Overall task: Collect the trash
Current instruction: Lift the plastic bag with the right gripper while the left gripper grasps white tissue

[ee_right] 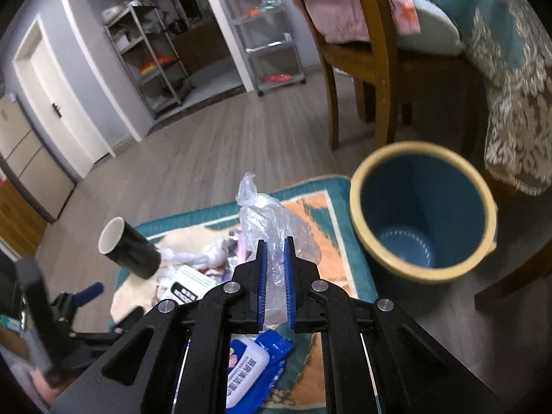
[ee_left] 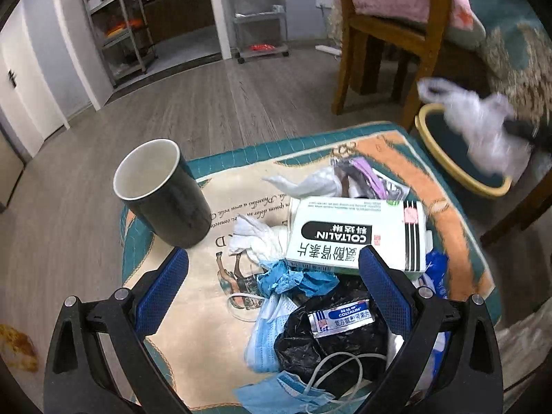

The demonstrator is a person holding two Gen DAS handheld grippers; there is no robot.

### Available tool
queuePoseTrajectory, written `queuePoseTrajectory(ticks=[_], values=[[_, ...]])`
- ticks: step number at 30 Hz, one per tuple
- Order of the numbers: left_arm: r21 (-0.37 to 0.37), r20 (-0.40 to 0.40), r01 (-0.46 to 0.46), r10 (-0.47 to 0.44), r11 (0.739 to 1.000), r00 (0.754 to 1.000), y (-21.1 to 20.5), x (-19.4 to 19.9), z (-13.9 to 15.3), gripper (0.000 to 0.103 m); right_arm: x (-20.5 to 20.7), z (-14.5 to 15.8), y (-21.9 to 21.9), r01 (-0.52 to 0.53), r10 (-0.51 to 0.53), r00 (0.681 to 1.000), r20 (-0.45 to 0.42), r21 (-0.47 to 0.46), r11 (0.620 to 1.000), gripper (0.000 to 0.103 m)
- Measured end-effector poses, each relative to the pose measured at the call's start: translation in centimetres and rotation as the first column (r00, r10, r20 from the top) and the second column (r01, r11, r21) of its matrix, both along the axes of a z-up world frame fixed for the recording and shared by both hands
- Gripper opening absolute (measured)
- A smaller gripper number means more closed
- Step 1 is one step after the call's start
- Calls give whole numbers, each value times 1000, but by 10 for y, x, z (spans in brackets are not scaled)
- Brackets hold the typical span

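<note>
The right gripper [ee_right: 275, 258] pinches a crumpled clear bag [ee_right: 272, 220] between nearly closed fingers, holding it up beside the bin [ee_right: 424, 269], not yet over the opening. The left gripper [ee_left: 274, 269] hangs with fingers wide above the trash pile [ee_left: 310, 310] on the mat [ee_left: 445, 186], gripping nothing.

The bag is light and springy; released too early, it will likely drift or catch the rim and land on the floor. Only a small fold seems pinched, though blur makes this uncertain, so it may slip out. On the left, the mug [ee_left: 162, 193] stands just beside the pile, and a wide sweep could knock it over.
</note>
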State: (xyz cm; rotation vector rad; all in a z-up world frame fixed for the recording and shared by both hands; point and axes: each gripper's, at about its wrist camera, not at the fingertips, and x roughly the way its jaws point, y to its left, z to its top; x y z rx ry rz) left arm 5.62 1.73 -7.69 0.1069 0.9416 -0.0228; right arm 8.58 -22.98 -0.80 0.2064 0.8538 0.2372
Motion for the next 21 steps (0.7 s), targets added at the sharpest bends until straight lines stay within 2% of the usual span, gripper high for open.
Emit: queuePoseTrajectory(ticks=[6, 8, 10, 12, 16, 19, 21], values=[[-57, 27, 39, -37, 998, 999, -9, 33, 7, 97, 21, 33, 0, -92, 96, 993, 64, -64, 994, 11], [-73, 17, 49, -48, 996, 999, -12, 47, 4, 97, 26, 33, -4, -88, 93, 993, 76, -77, 993, 11], [-64, -1, 66, -66, 996, 998, -16, 61, -3, 95, 33, 25, -14, -70, 72, 995, 65, -40, 997, 11], [-60, -28, 83, -85, 995, 996, -21, 78, -13, 87, 42, 12, -21, -61, 61, 998, 21, 12, 998, 11], [-67, -91, 89, -95, 994, 991, -29, 101, -33, 80, 53, 2, -21, -62, 62, 998, -1, 11, 998, 10], [-67, -140, 82, -90, 994, 986, -31, 113, -49, 67, 59, -4, -20, -65, 66, 998, -15, 13, 998, 10], [-72, -161, 79, -90, 994, 983, -31, 116, -56, 42, 62, -6, -19, -74, 74, 997, -22, 14, 997, 10]])
